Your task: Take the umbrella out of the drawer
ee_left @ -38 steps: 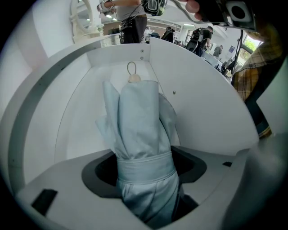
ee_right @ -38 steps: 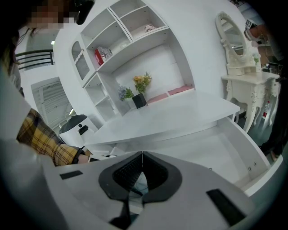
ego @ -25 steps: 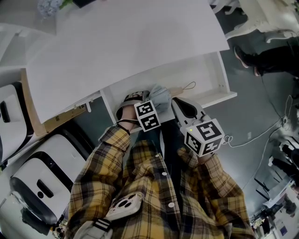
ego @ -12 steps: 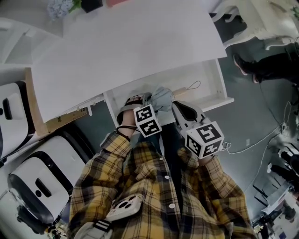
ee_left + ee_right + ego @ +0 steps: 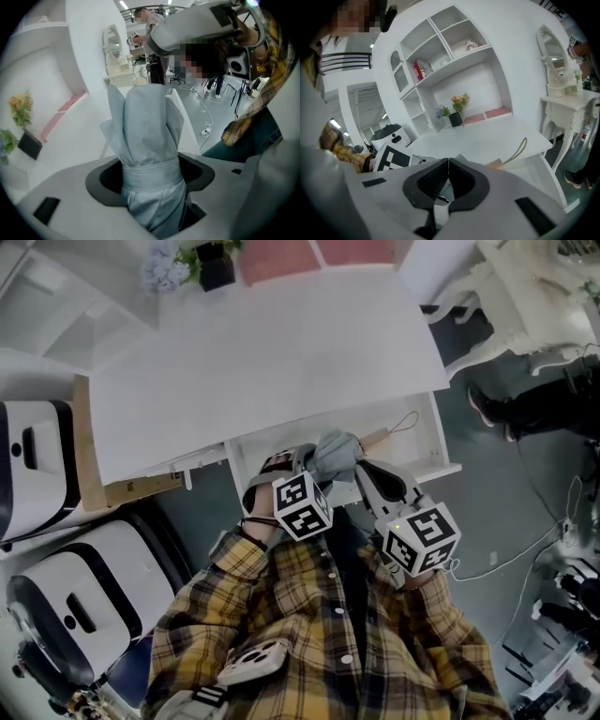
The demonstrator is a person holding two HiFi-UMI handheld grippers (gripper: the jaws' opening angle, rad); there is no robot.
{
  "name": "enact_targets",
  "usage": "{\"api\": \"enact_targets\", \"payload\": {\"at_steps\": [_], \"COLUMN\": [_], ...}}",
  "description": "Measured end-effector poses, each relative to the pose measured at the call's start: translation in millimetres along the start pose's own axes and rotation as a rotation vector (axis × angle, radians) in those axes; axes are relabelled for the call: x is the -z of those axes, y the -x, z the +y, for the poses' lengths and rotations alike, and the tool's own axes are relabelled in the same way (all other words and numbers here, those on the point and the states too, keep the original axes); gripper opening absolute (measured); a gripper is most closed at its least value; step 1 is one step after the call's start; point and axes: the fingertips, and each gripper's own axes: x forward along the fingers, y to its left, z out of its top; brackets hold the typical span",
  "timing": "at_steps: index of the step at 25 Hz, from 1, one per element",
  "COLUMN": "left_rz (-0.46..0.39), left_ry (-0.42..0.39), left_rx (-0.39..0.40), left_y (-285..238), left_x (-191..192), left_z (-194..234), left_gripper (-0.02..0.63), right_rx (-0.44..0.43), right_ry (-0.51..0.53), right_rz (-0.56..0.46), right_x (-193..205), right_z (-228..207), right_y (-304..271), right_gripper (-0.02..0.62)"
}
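Cloth of the folded grey umbrella (image 5: 145, 122) fills the space between the jaws of the left gripper (image 5: 152, 180). The dark pads (image 5: 104, 180) clamp it on both sides just below its wrap strap (image 5: 151, 174). In the head view the left gripper (image 5: 298, 463) holds the umbrella (image 5: 335, 451) over the middle of the open drawer (image 5: 439, 432), which juts out from under the near edge of the white table (image 5: 272, 362). The umbrella's wooden handle (image 5: 377, 438) points right, and its cord loop (image 5: 406, 421) lies over the drawer's right part.

The right gripper (image 5: 367, 471) sits just right of the umbrella, near the handle. Its own view shows the right gripper (image 5: 446, 176) clenched with nothing between the pads, and the wooden handle (image 5: 502, 164) and the cord loop (image 5: 520, 149) lie just beyond it.

A potted plant (image 5: 214, 266) stands at the table's far edge. A white shelf unit (image 5: 440, 61) rises behind the table. The person's plaid shirt (image 5: 309, 634) fills the near part of the head view.
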Motion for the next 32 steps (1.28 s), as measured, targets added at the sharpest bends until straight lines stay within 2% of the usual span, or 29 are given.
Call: {"api": "enact_targets", "payload": {"at_steps": [7,13,19,27,32], "left_rz": [-0.111,-0.266,-0.383,-0.510,-0.599], "left_ry": [0.069,0.198,0.321,0.368,0.418], "left_rx": [-0.117,-0.208,-0.239,-0.270,-0.258], "left_y": [61.4,122.8,170.2,228.5,253.3], "left_x": [-35.6,-62.0,-68.1,-73.6,-64.8], "left_z": [20.4,42.1,46.8,36.1,28.5], "left_gripper": [0.331,0.331,0.331,0.331,0.331], "right_rx": [-0.095,-0.209,-0.282,-0.355,-0.342], "right_ry": [-0.012,0.025,0.077,0.124,0.161], "right_rz": [-0.119,-0.215,-0.259,-0.320,-0.319], "right_x": [-41.9,-79.7,-99.2,-120.9,-118.1], "right_z": [21.6,45.1,61.6,85.1,94.3], "right_y": [33.1,57.4,65.8,72.6,71.2], "right_gripper": [0.018,0.017,0.018,0.018,0.017]}}
